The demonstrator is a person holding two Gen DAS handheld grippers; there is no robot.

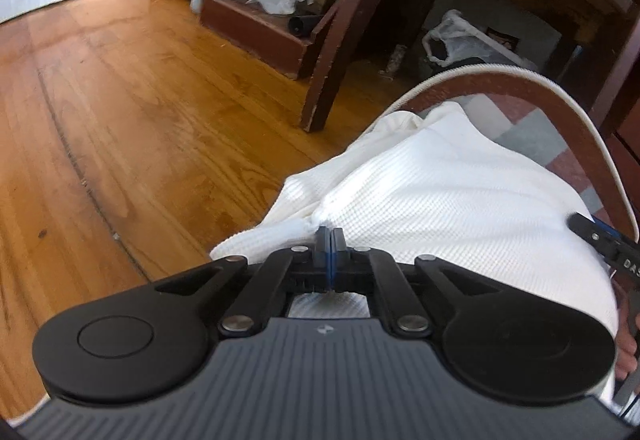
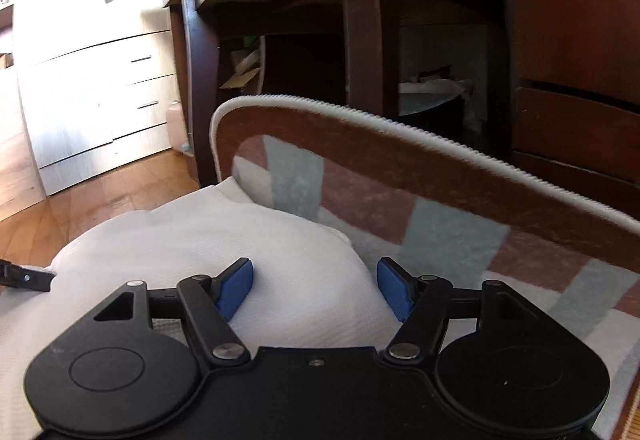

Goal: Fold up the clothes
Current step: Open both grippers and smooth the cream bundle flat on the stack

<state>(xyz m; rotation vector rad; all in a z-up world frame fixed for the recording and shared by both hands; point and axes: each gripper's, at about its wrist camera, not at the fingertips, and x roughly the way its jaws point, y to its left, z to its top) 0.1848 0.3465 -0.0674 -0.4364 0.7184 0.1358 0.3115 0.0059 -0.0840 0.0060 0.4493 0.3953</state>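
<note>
A white waffle-knit garment (image 1: 440, 192) lies bunched on a patterned rug (image 1: 520, 120) on the floor. My left gripper (image 1: 330, 236) is shut on a pinched edge of the garment at its near side. In the right wrist view the same garment (image 2: 208, 240) fills the lower left. My right gripper (image 2: 314, 288) is open, its blue pads (image 2: 236, 290) on either side of a rounded fold of the cloth. The right gripper's finger also shows at the right edge of the left wrist view (image 1: 604, 240). The left gripper's tip shows at the left edge of the right wrist view (image 2: 24, 276).
The rug (image 2: 440, 232) has a brown border and white trim, with pink and grey blocks. Dark wooden chair legs (image 1: 332, 52) and furniture (image 2: 360, 20) stand just beyond it. Wooden floor (image 1: 120, 120) lies to the left. White drawers (image 2: 100, 100) stand at the far left.
</note>
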